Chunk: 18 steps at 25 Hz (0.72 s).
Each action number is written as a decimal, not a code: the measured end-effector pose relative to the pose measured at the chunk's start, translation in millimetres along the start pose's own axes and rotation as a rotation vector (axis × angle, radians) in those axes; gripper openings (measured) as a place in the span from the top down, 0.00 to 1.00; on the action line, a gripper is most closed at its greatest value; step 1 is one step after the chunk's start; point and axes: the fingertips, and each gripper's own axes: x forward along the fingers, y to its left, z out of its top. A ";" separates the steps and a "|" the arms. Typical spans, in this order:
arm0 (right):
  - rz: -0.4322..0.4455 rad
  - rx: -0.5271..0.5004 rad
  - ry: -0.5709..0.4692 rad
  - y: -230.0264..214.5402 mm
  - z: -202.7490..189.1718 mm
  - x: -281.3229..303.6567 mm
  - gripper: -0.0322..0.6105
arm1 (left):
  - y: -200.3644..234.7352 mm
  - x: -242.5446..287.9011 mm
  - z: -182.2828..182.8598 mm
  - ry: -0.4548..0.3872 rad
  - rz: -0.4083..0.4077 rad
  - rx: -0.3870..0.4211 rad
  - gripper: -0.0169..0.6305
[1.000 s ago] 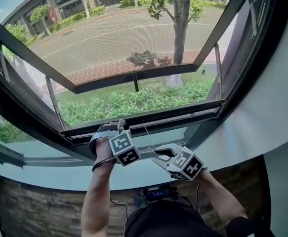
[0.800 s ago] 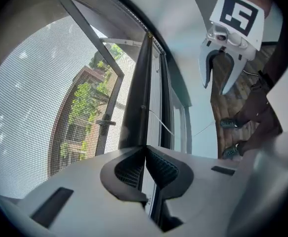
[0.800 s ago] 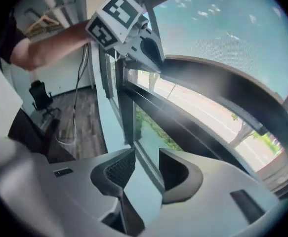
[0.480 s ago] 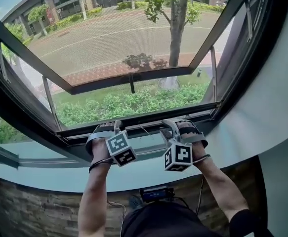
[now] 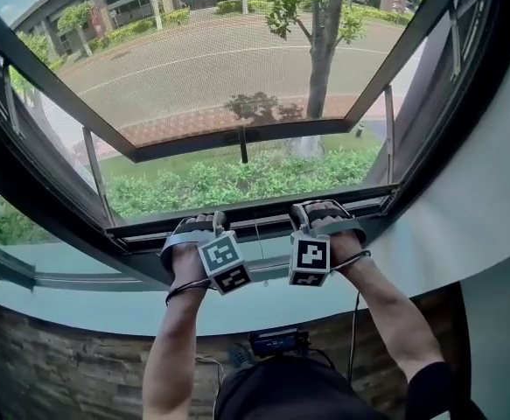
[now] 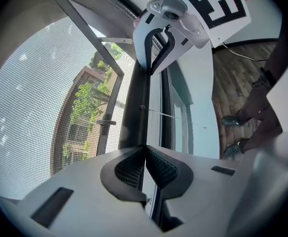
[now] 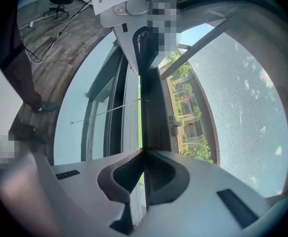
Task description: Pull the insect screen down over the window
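The left gripper (image 6: 144, 149) has its jaws pinched shut on the thin edge of the bottom rail (image 6: 135, 107), and the right gripper (image 7: 143, 152), jaws just now closing, nips the same edge, a dark bar running crosswise between both hands. The insect screen (image 6: 30, 112) stretches up beyond it, and the lower window frame (image 6: 169, 107) lies just beside the rail, so little travel is left, I'd judge.

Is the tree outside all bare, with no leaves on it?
No, in the head view the tree carries plenty of green leaves at the top of its trunk.
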 end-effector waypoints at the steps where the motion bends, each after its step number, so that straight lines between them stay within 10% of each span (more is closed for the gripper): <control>1: 0.016 -0.002 0.005 1.7 0.1 1.7 0.92 | -1.8 1.7 -0.6 0.005 -0.002 0.002 0.94; 18: 0.149 0.018 0.015 65.6 -0.8 48.1 0.92 | -58.9 57.8 -15.9 0.053 -0.108 0.009 0.94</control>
